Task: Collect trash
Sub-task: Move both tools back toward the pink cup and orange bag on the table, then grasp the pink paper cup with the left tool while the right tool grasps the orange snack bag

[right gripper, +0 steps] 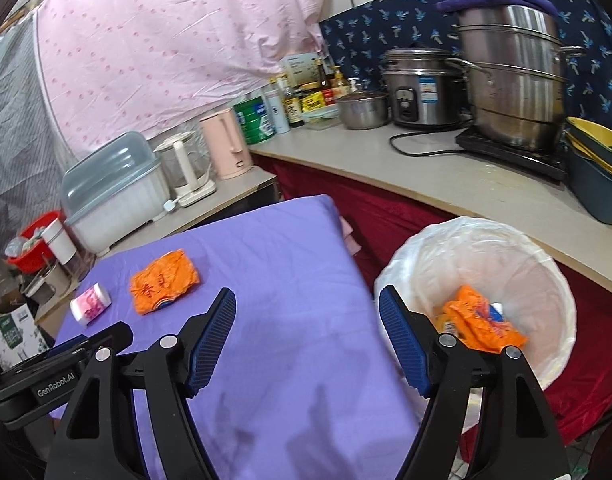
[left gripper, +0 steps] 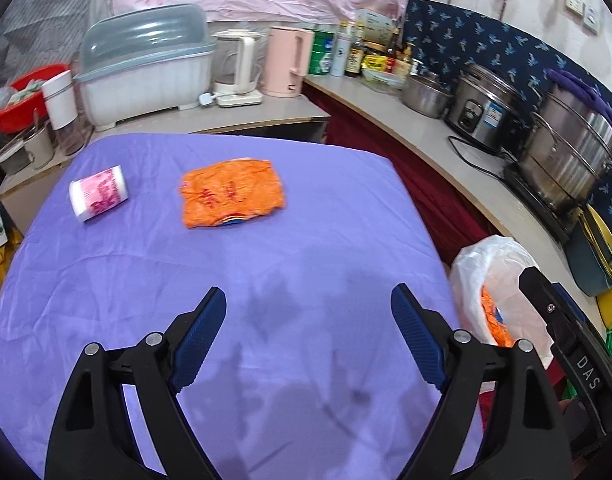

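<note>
crumpled orange wrapper point(left gripper: 232, 194) flat mid-cloth; pink-printed paper roll point(left gripper: 99, 193) on its side just beside it. bin point(right gripper: 545, 268), white-lined, holds orange wrappers point(right gripper: 479, 322).

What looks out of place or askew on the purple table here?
Two things. A crumpled orange wrapper lies flat mid-table, and a small pink-printed roll lies tipped on its side to its left. Both are loose litter on the otherwise bare cloth. Similar orange wrappers already sit in the lined bin. No spill shows.
</note>
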Action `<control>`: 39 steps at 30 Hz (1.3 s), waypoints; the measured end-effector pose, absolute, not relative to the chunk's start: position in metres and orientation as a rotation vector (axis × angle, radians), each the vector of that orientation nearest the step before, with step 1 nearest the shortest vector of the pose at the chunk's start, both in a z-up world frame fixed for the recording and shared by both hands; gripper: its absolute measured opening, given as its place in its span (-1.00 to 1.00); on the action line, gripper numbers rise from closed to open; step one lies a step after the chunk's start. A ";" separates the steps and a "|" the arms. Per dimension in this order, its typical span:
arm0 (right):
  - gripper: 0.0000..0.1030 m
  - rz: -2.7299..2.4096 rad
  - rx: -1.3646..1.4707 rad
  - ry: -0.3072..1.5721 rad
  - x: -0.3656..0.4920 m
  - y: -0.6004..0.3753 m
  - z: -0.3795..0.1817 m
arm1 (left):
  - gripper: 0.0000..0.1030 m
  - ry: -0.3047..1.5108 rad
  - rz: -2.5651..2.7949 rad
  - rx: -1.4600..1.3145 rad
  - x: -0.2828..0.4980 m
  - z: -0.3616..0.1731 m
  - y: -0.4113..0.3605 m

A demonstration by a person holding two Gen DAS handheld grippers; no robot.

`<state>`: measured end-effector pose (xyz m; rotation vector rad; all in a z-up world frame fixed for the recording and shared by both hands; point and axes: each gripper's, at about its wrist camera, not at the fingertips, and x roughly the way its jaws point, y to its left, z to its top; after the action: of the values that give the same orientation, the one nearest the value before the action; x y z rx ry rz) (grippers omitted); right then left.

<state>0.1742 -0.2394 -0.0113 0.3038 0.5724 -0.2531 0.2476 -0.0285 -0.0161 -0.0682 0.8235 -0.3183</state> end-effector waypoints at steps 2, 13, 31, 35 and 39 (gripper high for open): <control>0.39 -0.233 0.298 0.585 0.182 -0.225 -0.014 | 0.56 0.830 -0.294 -0.083 0.253 -0.021 -0.010; 0.39 -0.127 0.279 0.661 0.229 -0.154 -0.040 | 0.56 0.852 -0.146 -0.114 0.284 -0.042 0.087; 0.39 -0.028 0.311 0.775 0.337 -0.092 -0.089 | 0.62 0.851 -0.025 -0.096 0.369 -0.076 0.180; 0.39 -0.018 0.347 0.798 0.361 -0.095 -0.102 | 0.62 0.859 -0.026 -0.105 0.389 -0.089 0.188; 0.38 -0.013 0.378 0.808 0.384 -0.098 -0.112 | 0.62 0.861 -0.030 -0.119 0.404 -0.097 0.193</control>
<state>0.3838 -0.0981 -0.1123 0.3785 0.8082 -0.0126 0.4036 0.1926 -0.0969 -0.1186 0.8611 -0.0296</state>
